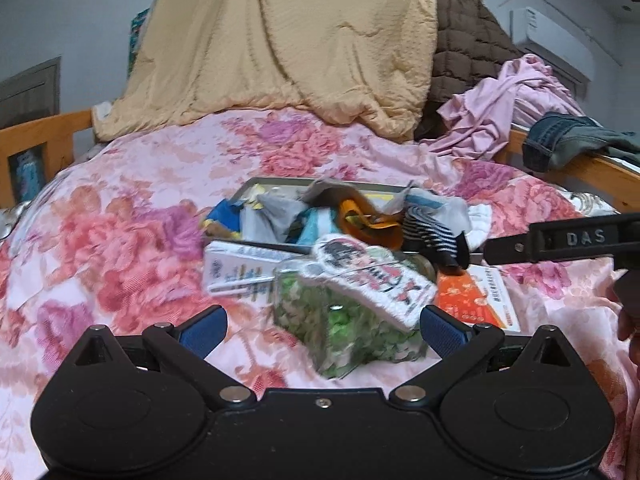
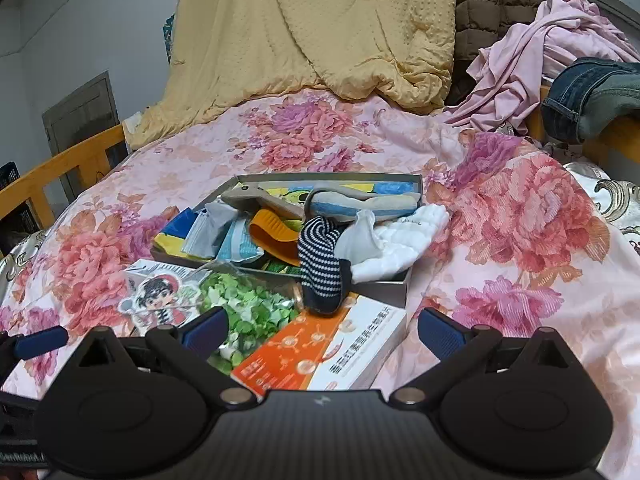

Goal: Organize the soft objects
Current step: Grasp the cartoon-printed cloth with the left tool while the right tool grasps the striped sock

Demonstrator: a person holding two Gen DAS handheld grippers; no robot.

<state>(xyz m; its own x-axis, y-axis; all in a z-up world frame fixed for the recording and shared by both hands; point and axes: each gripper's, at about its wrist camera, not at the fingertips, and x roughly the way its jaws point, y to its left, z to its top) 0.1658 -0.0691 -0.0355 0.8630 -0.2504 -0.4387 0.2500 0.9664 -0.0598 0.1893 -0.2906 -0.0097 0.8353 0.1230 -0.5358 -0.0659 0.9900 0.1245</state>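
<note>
A grey box on the flowered bedspread holds socks, cloths and packets; it also shows in the left wrist view. A navy striped sock hangs over its near wall, also seen in the left wrist view. A white cloth lies at its right end. A flat plush cartoon figure lies on a clear jar of green bits. My left gripper is open, just short of the jar and figure. My right gripper is open above an orange-white carton.
A white carton lies left of the jar. A tan quilt, a brown quilted cover, pink clothes and jeans are piled at the head and right rail. Wooden rails edge the bed.
</note>
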